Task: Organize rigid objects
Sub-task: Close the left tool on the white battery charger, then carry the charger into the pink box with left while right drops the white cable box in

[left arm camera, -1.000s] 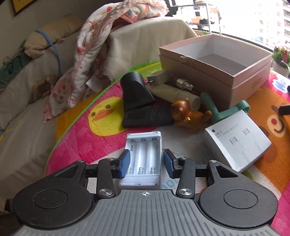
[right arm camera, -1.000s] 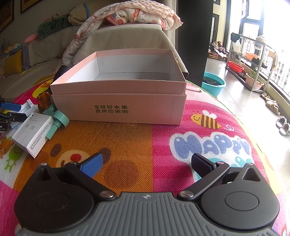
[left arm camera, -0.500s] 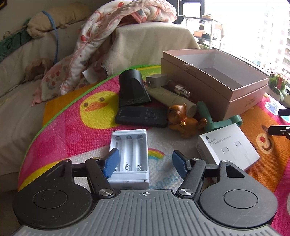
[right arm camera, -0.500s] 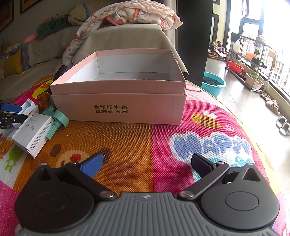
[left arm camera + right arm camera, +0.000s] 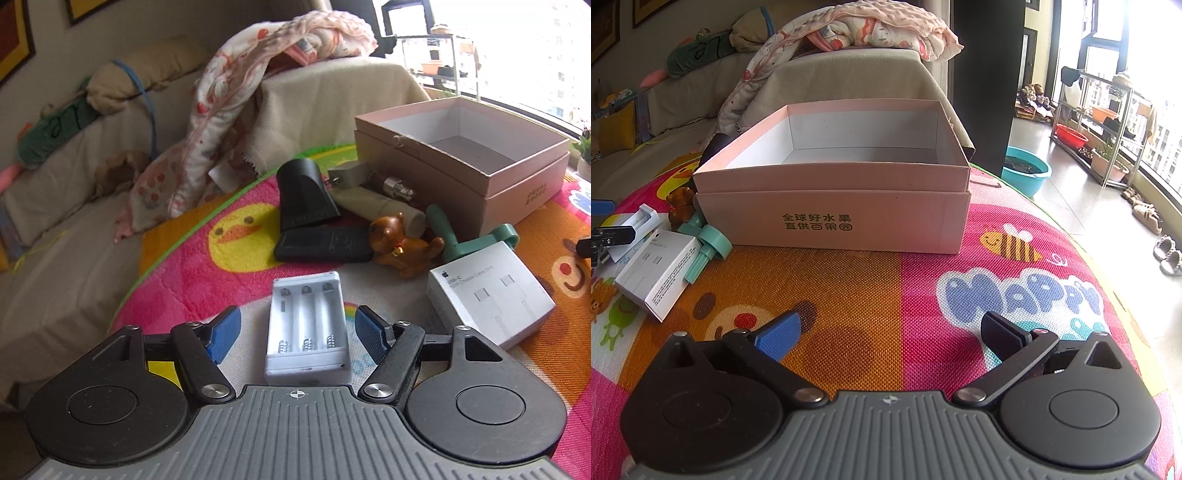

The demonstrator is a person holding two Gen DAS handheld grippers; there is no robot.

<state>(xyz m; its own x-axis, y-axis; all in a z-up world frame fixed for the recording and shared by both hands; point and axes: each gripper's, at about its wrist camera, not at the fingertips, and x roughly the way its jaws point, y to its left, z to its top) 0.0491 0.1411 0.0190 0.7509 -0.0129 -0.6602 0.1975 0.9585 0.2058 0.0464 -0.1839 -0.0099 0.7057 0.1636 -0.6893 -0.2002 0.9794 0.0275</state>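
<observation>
A white battery holder [image 5: 307,325] lies on the colourful mat between the open fingers of my left gripper [image 5: 297,332], which do not touch it. Beyond it lie a black remote [image 5: 323,249], a black nozzle [image 5: 304,197], a brown dog figurine [image 5: 402,247], a beige tube [image 5: 380,208], a green tool [image 5: 476,243] and a white cable box [image 5: 487,299]. The empty pink box [image 5: 834,201] stands ahead of my right gripper [image 5: 890,332], which is open and empty over the mat.
A sofa with a floral blanket [image 5: 255,103] and cushions lies behind the mat. The mat's round edge [image 5: 173,251] drops off at left. In the right wrist view a teal basin [image 5: 1028,173] and a shelf rack [image 5: 1104,122] stand on the floor.
My left gripper opened from a close straddle of the battery holder and its jaws now stand wider apart; the holder lies on the mat. The right gripper has not moved.
</observation>
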